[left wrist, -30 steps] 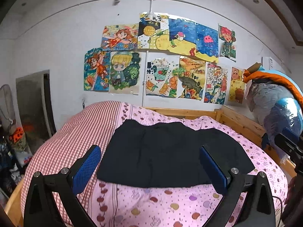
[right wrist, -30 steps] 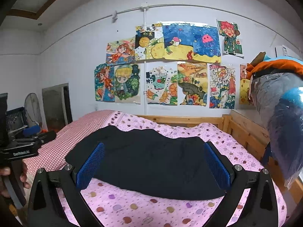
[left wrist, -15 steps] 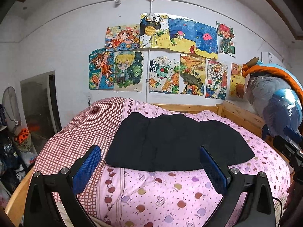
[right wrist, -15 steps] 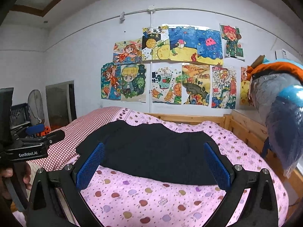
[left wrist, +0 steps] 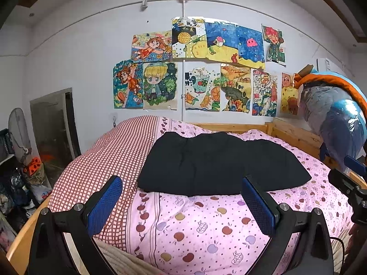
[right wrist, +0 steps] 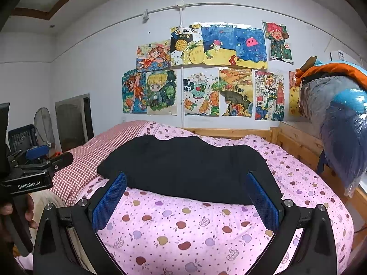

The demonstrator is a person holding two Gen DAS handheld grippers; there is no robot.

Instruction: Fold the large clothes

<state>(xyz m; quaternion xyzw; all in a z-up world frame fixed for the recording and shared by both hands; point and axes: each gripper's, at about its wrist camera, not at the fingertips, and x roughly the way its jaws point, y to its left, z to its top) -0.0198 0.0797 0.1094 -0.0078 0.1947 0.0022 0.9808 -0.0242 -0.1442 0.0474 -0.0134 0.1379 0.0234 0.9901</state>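
Note:
A black garment (left wrist: 215, 162) (right wrist: 188, 169) lies flat and folded on the pink apple-print bedspread (left wrist: 206, 224) (right wrist: 183, 229). My left gripper (left wrist: 181, 204) is open, held back from the garment's near edge with nothing between its blue pads. The right gripper (right wrist: 187, 204) is open too, a short way short of the garment's front edge and holding nothing. In the right wrist view the left gripper (right wrist: 34, 171) shows at the left edge, held by a hand (right wrist: 13, 215). Part of the right gripper's body (left wrist: 348, 183) appears at the right of the left wrist view.
A red checked cover (left wrist: 110, 160) lies on the bed's left part. A wooden bed frame (left wrist: 296, 135) runs along the back and right. A bundle in plastic wrap (right wrist: 339, 123) hangs at right. Clutter and a fan (left wrist: 18, 128) stand at left. Drawings cover the wall.
Both grippers have pulled back from the bed, so the garment looks farther off and more bedspread shows in front. The garment itself has not moved.

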